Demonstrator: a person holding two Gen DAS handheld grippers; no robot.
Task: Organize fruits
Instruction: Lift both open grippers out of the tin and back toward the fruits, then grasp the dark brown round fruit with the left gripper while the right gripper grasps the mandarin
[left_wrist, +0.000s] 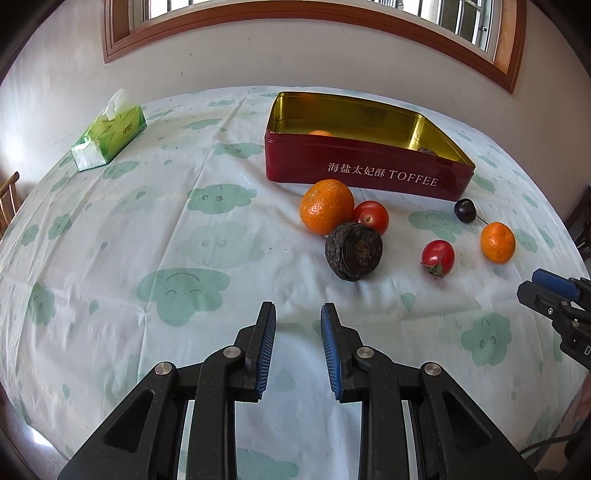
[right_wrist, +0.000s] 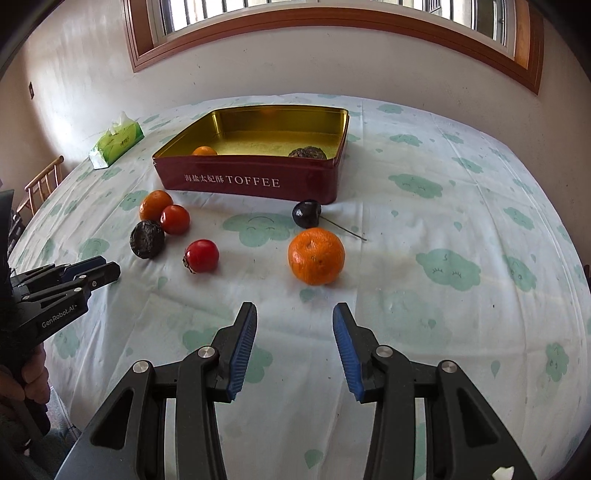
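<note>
A red toffee tin (left_wrist: 369, 173) (right_wrist: 251, 181) stands open on the table, with an orange (right_wrist: 204, 150) and a dark wrinkled fruit (right_wrist: 307, 153) inside. In front of it lie a large orange (left_wrist: 326, 206) (right_wrist: 155, 204), two tomatoes (left_wrist: 371, 217) (left_wrist: 438, 257), a dark wrinkled fruit (left_wrist: 354, 250) (right_wrist: 146, 239), a dark cherry (left_wrist: 465, 210) (right_wrist: 306, 213) and another orange (left_wrist: 497, 242) (right_wrist: 316, 255). My left gripper (left_wrist: 297, 314) is open and empty, short of the dark fruit. My right gripper (right_wrist: 294, 314) is open and empty, just short of the orange.
A green tissue pack (left_wrist: 109, 134) (right_wrist: 116, 142) lies at the far left of the table. A wooden chair (right_wrist: 40, 184) stands past the left edge. The cloth (left_wrist: 147, 258) has green cloud prints. A wall and window are behind.
</note>
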